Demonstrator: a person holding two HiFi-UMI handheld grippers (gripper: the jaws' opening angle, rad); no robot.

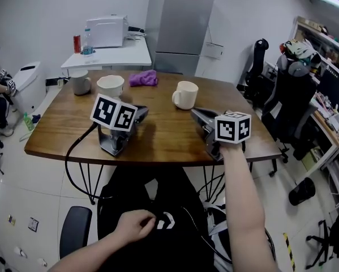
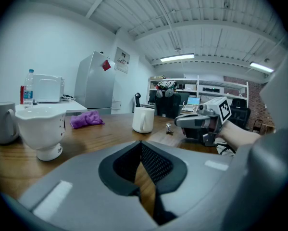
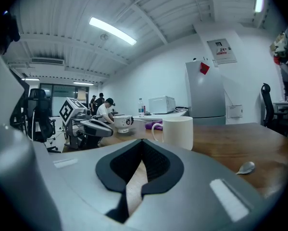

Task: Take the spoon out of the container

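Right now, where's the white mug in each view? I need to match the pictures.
Head view: white mug on the table, right of centre, nearer and to the right of the purple cloth.
Left gripper view: near centre, right of the cloth.
Right gripper view: centre, close up, cloth just behind its handle side.
Shared landmark: the purple cloth.

Table point(image 1: 158, 137) centre bare: wide lane between left gripper point(image 1: 140, 114) and right gripper point(image 1: 198, 115). White mug point(image 1: 185, 94) blocks just ahead of right gripper. Far-left side crowded: grey mug point(image 1: 80, 82), white bowl point(image 1: 110, 85), purple cloth point(image 1: 143, 78). Spoon point(image 3: 245, 167) flat on wood beside white mug, open above.
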